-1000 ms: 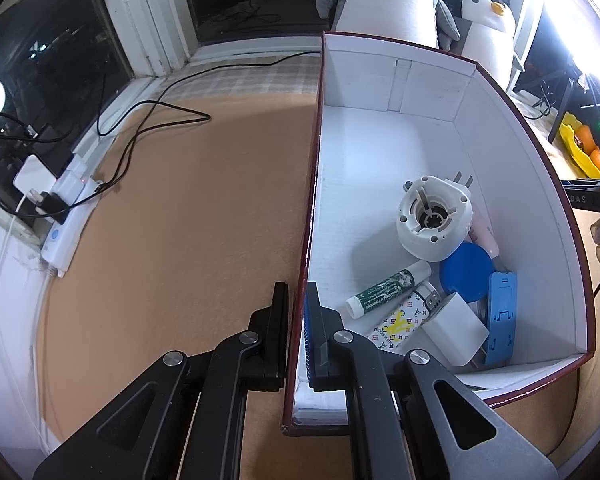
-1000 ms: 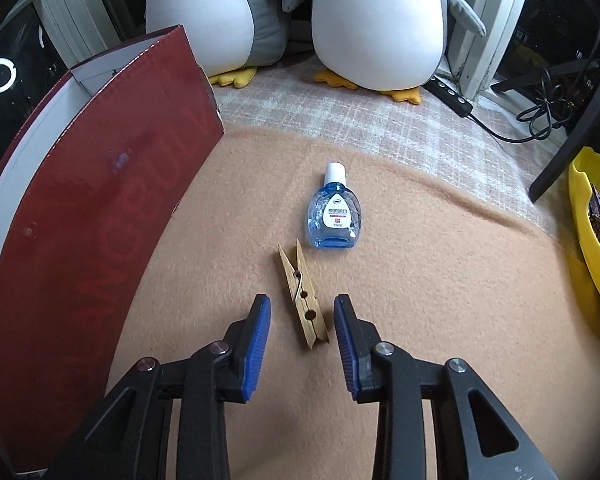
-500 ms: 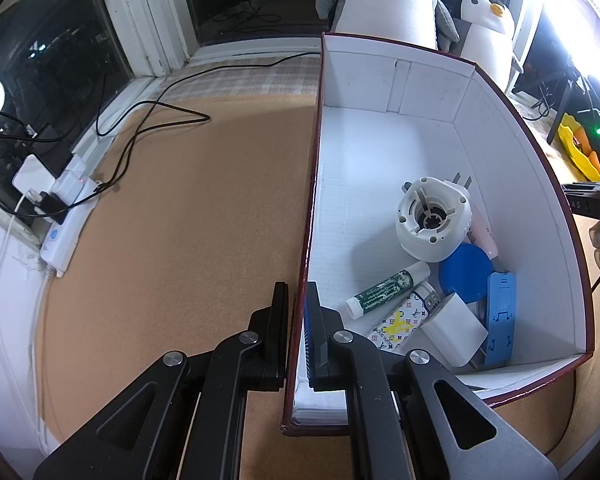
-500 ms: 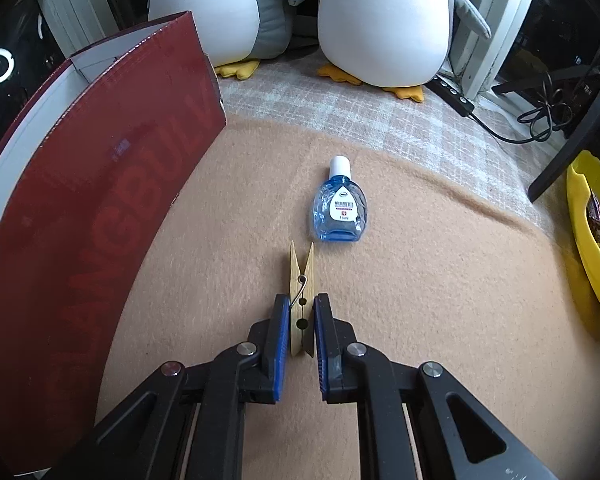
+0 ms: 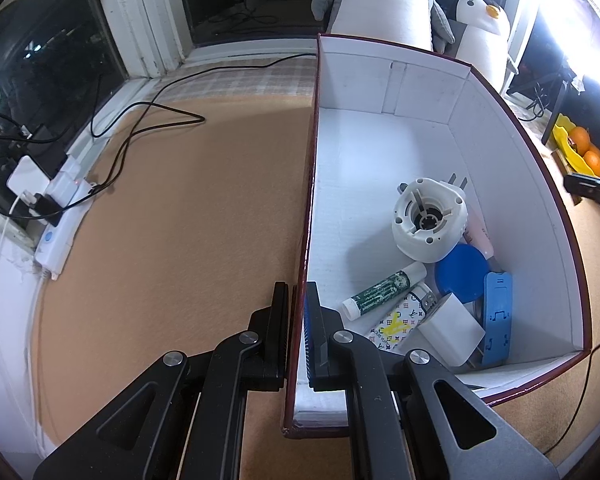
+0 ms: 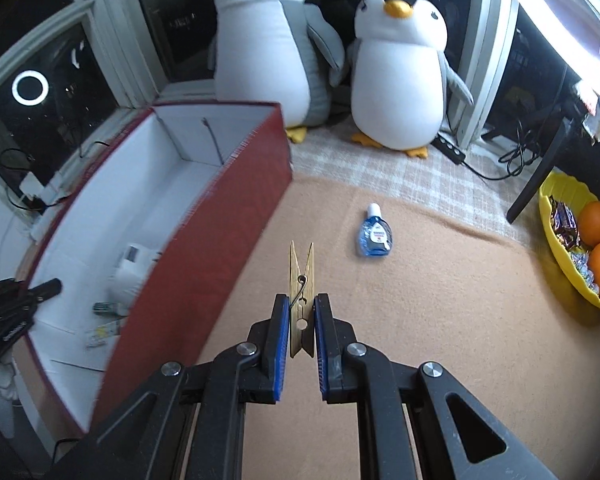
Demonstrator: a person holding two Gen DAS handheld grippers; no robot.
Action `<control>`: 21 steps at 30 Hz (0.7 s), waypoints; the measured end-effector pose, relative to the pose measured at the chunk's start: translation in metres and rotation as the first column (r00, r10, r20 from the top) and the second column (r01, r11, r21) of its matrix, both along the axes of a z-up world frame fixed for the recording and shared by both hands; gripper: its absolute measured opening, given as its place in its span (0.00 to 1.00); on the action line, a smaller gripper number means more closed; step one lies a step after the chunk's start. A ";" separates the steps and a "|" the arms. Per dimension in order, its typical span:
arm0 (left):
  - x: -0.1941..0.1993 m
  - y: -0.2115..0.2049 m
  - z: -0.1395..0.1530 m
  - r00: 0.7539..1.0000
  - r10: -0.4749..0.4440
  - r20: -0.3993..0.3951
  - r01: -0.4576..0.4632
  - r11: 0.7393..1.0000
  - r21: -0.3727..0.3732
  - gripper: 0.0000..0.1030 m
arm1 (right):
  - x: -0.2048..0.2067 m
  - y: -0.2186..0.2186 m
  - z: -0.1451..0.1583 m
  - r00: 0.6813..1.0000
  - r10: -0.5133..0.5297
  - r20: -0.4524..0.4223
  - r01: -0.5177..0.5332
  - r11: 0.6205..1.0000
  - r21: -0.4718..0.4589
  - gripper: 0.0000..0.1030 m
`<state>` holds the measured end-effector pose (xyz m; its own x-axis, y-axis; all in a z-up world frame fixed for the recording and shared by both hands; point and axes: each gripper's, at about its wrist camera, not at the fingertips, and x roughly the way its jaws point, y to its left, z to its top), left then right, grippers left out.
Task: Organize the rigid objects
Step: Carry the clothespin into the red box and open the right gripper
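Two penguins [image 6: 396, 80] — box [image 6: 220, 208] between.

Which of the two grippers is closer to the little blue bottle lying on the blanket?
Right. The right gripper holds a clothespin just short of the bottle; the left gripper clamps the box wall on its far side.

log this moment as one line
left gripper: shut on box wall | right gripper: shut on clothespin, lifted | eye-drop bottle: on mat
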<state>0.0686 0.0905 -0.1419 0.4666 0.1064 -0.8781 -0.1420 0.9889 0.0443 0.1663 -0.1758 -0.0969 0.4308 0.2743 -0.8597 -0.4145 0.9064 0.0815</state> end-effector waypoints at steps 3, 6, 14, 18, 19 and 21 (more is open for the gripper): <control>0.000 0.000 0.000 1.000 -0.008 0.000 0.008 1.000 -0.002 0.06 | -0.010 0.009 0.012 1.000 0.017 0.019 -0.018 1.000 0.020 0.11; 0.001 0.000 -0.001 1.000 -0.016 0.003 0.016 1.000 -0.006 0.06 | -0.022 0.020 0.023 0.999 0.038 0.033 -0.039 0.998 0.039 0.11; 0.001 0.002 -0.002 0.999 -0.037 0.009 0.037 0.999 -0.013 0.06 | -0.046 0.050 0.036 0.994 0.097 0.044 -0.100 0.993 0.064 0.11; 0.002 0.002 -0.002 0.999 -0.045 0.011 0.045 0.999 -0.015 0.06 | -0.057 0.068 0.037 0.991 0.125 0.041 -0.127 0.989 0.070 0.11; 0.002 0.002 -0.003 0.999 -0.047 0.012 0.047 0.999 -0.015 0.06 | -0.058 0.071 0.037 0.991 0.128 0.040 -0.131 0.989 0.071 0.11; 0.002 0.002 -0.003 0.999 -0.051 0.014 0.051 0.999 -0.016 0.06 | -0.062 0.078 0.036 0.990 0.138 0.036 -0.140 0.987 0.074 0.11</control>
<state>0.0704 0.0925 -0.1444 0.4825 0.0680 -0.8732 -0.0919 0.9954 0.0267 0.1044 -0.0976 -0.0609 0.4103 0.3972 -0.8209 -0.5392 0.8316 0.1328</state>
